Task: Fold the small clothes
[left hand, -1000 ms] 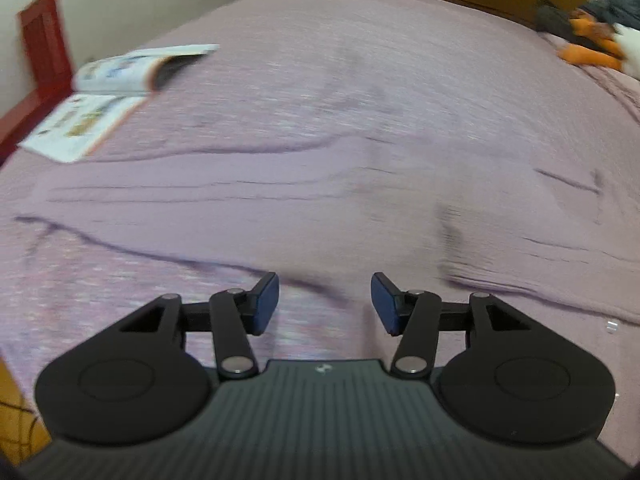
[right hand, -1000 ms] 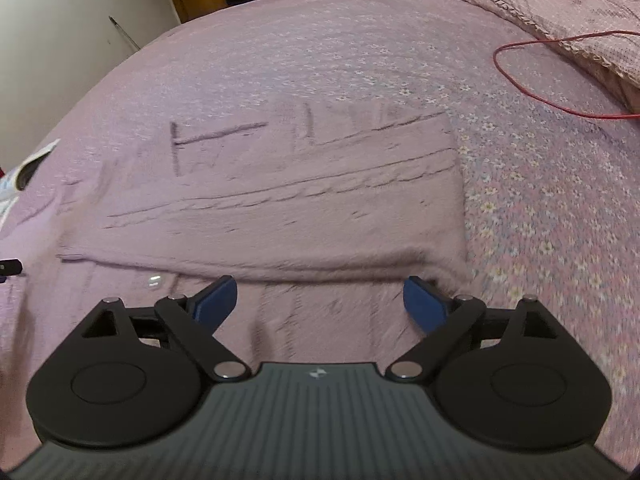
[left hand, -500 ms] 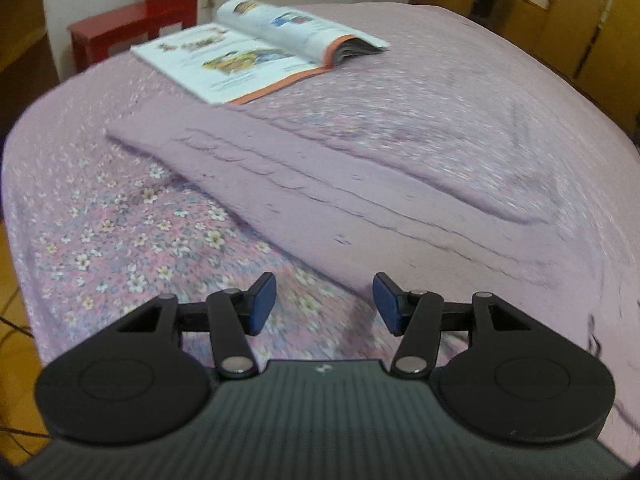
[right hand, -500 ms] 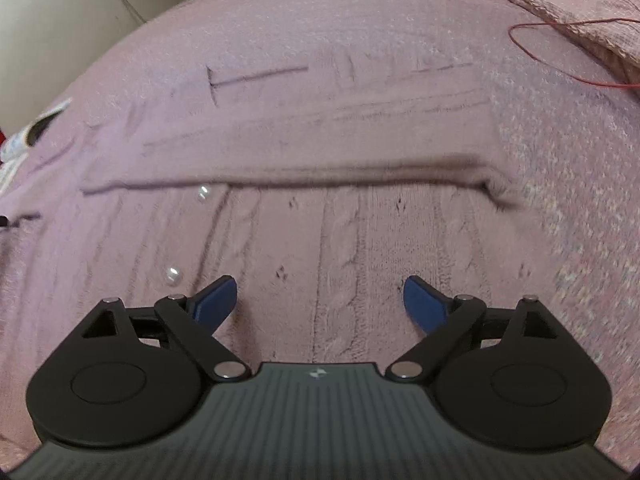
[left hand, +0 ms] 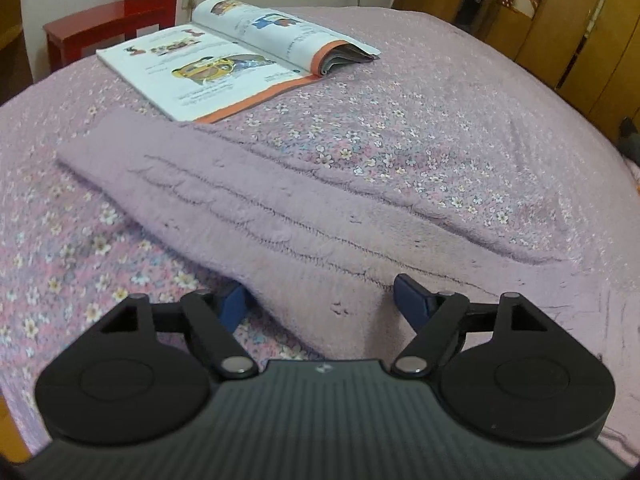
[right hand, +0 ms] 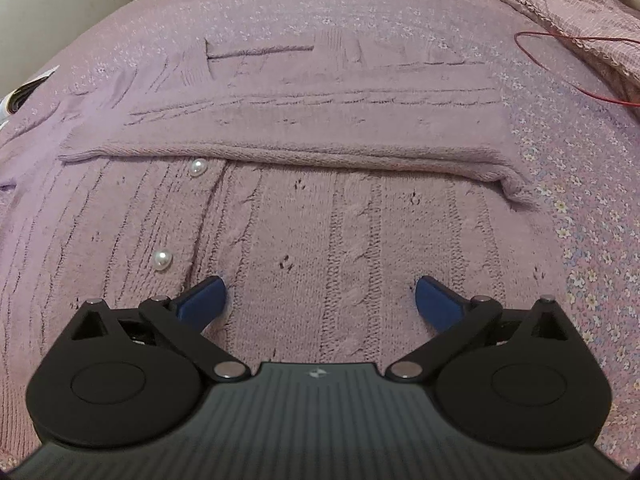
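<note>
A lilac cable-knit cardigan [right hand: 320,220] with pearl buttons [right hand: 197,168] lies flat on a flowered bedspread [right hand: 580,200]. One sleeve [right hand: 320,120] is folded across its body. In the left wrist view the other sleeve [left hand: 240,200] stretches away toward a book. My left gripper [left hand: 324,300] is open, its jaws straddling the near end of that sleeve; the left pad is partly hidden under the knit edge. My right gripper [right hand: 320,296] is open low over the cardigan's front, right of the button band.
An open picture book [left hand: 240,56] lies on the bed beyond the sleeve tip. A red chair [left hand: 112,20] stands behind it. Wooden wardrobes [left hand: 560,20] line the far right. A red cable [right hand: 560,68] and a folded blanket [right hand: 580,12] lie at the right.
My left gripper swung left to the outstretched sleeve, opened wider and closed in on its near end. My right gripper moved forward over the cardigan's body, staying open.
</note>
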Action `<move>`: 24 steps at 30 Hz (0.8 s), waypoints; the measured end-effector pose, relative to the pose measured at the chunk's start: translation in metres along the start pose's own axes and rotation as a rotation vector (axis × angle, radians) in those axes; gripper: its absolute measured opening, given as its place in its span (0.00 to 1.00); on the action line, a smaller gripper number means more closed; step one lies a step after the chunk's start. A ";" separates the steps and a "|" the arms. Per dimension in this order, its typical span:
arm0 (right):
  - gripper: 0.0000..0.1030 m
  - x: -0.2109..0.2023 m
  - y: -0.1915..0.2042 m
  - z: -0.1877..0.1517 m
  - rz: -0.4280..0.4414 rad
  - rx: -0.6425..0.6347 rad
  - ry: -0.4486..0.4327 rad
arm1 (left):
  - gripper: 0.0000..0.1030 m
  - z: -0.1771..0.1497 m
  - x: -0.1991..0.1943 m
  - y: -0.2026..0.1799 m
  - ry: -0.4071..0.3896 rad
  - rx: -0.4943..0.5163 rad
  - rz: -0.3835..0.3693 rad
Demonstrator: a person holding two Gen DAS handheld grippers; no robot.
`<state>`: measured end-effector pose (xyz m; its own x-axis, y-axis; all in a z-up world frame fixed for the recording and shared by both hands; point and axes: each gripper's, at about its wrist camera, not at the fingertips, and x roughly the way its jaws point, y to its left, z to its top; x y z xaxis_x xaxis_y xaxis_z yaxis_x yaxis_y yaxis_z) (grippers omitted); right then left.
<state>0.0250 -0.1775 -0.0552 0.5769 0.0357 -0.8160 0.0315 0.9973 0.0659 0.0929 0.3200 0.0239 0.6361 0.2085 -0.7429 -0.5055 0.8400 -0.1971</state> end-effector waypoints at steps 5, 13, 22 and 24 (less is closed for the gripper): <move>1.00 0.002 0.003 0.001 -0.017 0.005 -0.001 | 0.75 0.001 0.005 -0.008 -0.014 0.057 0.029; 1.00 0.000 0.002 -0.003 -0.014 0.007 -0.022 | 0.67 -0.008 0.011 -0.020 -0.110 0.197 0.063; 1.00 0.000 0.002 -0.005 -0.012 0.005 -0.042 | 0.10 -0.012 -0.005 -0.030 -0.132 0.264 0.044; 1.00 -0.001 0.002 -0.006 -0.009 0.000 -0.046 | 0.10 -0.013 -0.013 -0.028 -0.154 0.238 0.035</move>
<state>0.0201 -0.1752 -0.0578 0.6135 0.0235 -0.7894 0.0373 0.9976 0.0587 0.0912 0.2874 0.0310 0.7110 0.2981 -0.6369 -0.3893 0.9211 -0.0035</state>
